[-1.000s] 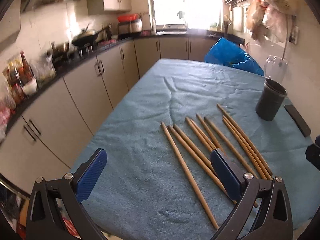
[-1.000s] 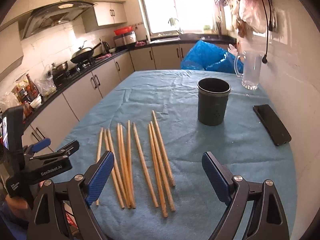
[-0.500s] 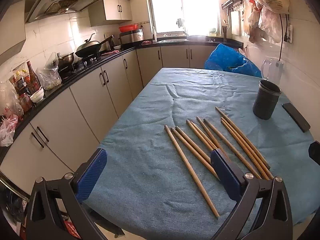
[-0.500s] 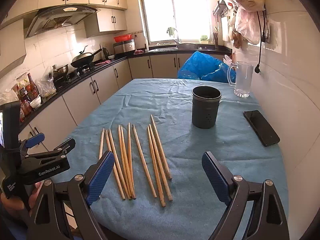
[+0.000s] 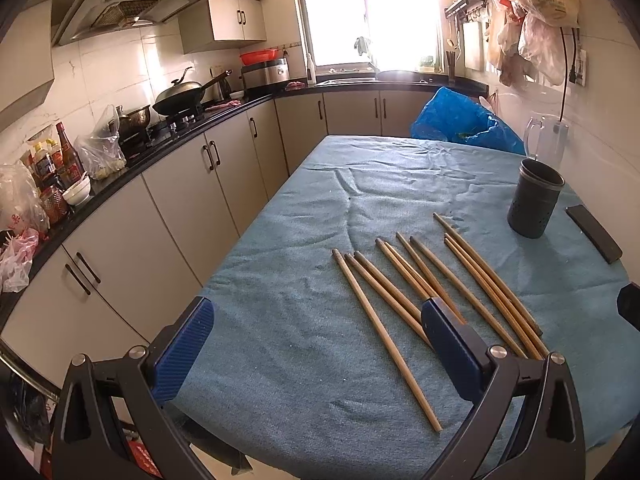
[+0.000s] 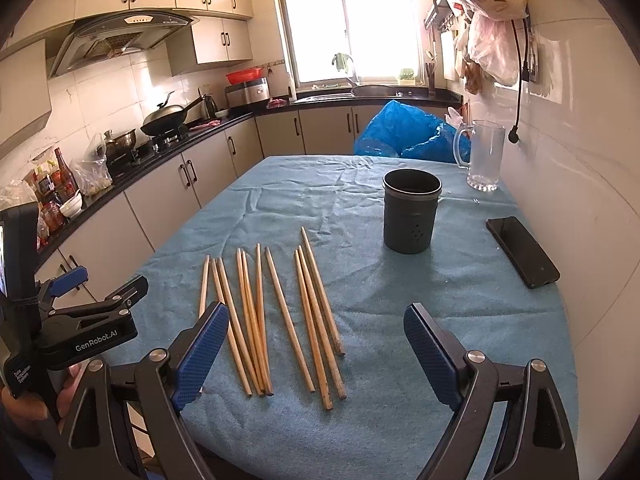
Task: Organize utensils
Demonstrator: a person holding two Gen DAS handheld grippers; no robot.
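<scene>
Ten or so wooden chopsticks [image 6: 276, 316], hard to count exactly where they overlap, lie loose on the desk [image 6: 460, 320], which is covered with a blue-green cloth [image 5: 312, 344]. Going largest first: desk fills the middle of both views, kitchen cabinets [image 5: 188, 184] run along its left side. Blue plastic bag [image 6: 404, 132] sits at the far end of the desk, clear glass jug [image 6: 482, 156] just right of it near the wall. Dark cylindrical utensil holder [image 6: 412, 212] stands upright on the cloth, beyond the chopsticks and to their right, apart from them, nothing sticking out of it. Black phone [image 6: 522, 252] lies flat to the right of the holder, near the desk edge.

Chopsticks lie roughly parallel in a fanned row, tips pointing toward the far end, some touching or crossing their neighbours. In the left wrist view they sit right of centre [image 5: 432, 296], running under the right-hand finger of that gripper.

Left gripper [image 5: 316, 338] is spread wide, empty, above the near part of the desk. Right gripper [image 6: 316, 342] also spread wide and empty, over the near ends of the chopsticks, not touching them. Left gripper body also shows at lower left of the right wrist view [image 6: 96, 320].
</scene>
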